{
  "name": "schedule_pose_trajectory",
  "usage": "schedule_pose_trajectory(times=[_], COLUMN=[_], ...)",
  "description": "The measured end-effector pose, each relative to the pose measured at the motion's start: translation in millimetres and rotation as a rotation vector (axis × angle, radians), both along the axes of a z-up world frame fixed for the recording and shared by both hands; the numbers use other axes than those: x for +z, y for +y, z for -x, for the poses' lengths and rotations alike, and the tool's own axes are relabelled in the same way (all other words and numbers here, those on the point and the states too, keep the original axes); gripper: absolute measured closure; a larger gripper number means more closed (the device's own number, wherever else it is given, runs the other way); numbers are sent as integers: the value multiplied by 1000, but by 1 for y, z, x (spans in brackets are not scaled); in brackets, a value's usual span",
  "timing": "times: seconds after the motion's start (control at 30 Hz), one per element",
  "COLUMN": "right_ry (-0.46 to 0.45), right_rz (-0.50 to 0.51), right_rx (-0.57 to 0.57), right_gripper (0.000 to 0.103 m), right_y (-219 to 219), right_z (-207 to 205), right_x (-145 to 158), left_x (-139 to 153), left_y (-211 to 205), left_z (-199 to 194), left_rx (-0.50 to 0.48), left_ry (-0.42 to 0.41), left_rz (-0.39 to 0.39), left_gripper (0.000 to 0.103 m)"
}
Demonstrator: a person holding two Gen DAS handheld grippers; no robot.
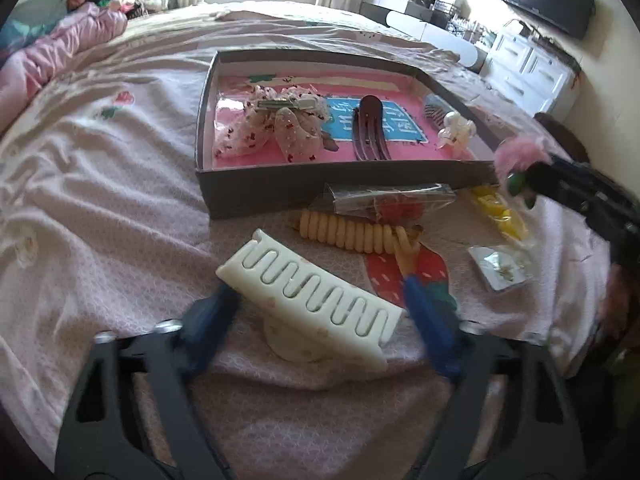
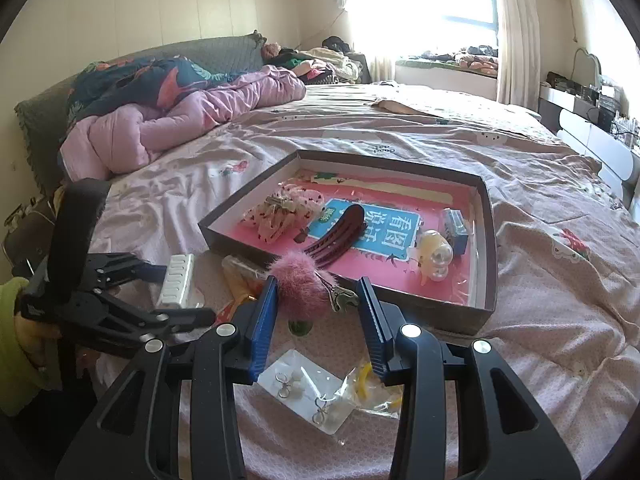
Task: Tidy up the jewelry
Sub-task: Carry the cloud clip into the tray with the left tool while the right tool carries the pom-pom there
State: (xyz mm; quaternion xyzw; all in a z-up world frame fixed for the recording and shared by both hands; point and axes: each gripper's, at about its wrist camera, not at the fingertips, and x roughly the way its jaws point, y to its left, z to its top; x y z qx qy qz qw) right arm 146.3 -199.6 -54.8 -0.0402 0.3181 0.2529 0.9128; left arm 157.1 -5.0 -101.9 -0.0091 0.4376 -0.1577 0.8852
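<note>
A white comb-like hair clip with wavy interlocking teeth lies tilted on the pink bedsheet at lower centre of the left wrist view, between the blue fingers of the left gripper, whose jaws stand apart without pressing it. Right of centre in the right wrist view, the right gripper clamps a fluffy pink pom-pom clip. Above, the shallow grey box with a pink floor holds a lacy bow clip, a dark maroon clip, a pearl clip and a striped clip
</note>
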Motion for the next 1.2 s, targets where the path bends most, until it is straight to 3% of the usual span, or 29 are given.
schedule_pose_trajectory(times=[0.2,0.37,0.87,1.2], right_ry=[-17,-67,-173,-212], right_rz=[-21,-44,-66,-50], right_rx=[-10,-42,-201,-243], right_gripper=[65,65,65,65], right_y=[-5,-16,-62,-73], right_z=[1,2,-26,-57], right_x=[8,27,67,80], left_x=[11,43,88,78], left_y=[0,-4,-31,-53], left_z=[4,9,-42,-76], left_rx=[-1,-17,-8,-21], left_ry=[-34,-131,-235,-243], left_rz=[-6,16,46,34], left_gripper=[41,41,41,41])
